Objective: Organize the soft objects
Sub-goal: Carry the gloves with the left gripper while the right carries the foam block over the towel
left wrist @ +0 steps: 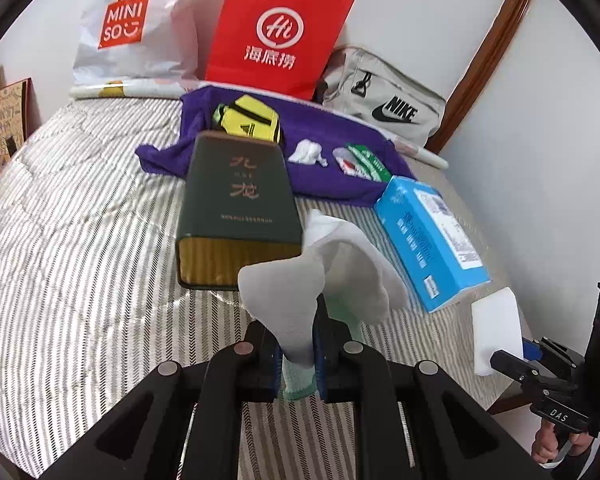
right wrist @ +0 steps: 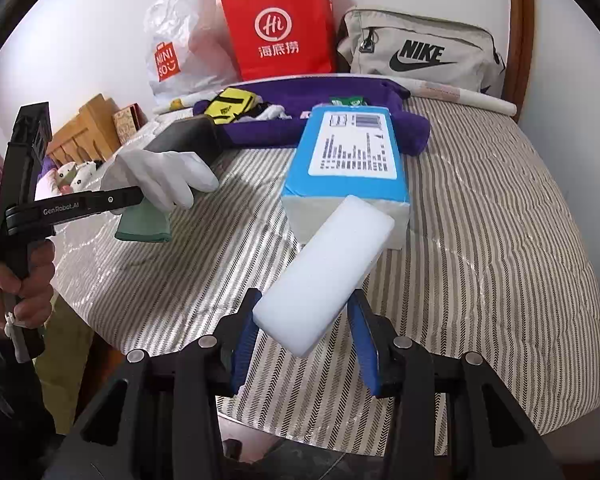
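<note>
Left gripper (left wrist: 296,364) pinched on limp, light sock (left wrist: 320,276) at its cuff; right gripper (right wrist: 306,340) squeezing springy sponge (right wrist: 326,270) endwise.

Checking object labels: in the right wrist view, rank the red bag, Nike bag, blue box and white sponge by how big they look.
1. Blue box
2. Red bag and Nike bag, about alike
White sponge: looks as large as the box, but it is nearest the camera, so unranked.
</note>
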The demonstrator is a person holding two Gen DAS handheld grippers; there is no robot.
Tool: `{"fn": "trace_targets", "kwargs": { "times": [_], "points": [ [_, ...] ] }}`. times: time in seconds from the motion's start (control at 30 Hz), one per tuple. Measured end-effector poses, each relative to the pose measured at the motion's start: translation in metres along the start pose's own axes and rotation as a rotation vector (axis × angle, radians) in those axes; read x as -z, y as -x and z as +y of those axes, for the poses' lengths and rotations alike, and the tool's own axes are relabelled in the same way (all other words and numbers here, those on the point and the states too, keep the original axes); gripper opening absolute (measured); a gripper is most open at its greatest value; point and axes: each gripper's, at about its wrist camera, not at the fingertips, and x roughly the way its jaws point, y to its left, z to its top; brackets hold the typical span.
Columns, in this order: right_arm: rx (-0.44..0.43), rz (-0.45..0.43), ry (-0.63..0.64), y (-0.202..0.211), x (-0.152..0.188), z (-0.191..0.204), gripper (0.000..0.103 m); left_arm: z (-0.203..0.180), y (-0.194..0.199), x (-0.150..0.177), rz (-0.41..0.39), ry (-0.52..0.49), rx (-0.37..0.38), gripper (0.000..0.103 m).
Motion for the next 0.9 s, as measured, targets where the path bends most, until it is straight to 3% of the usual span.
{"fn": "trace_targets", "kwargs": {
  "times": [0.5,0.9],
  "points": [
    [-0.008,-0.098,0.055,0.025,-0.037,0.002,0.044,-0.002,0.036,-0.032,-0.076,-0.006,-0.029,0.012],
    [-0.011,-0.154,0.097,0.021,-0.087,-0.001,0.044,-0.003,0.036,-0.069,-0.096,-0.018,-0.052,0.012]
  ]
}}
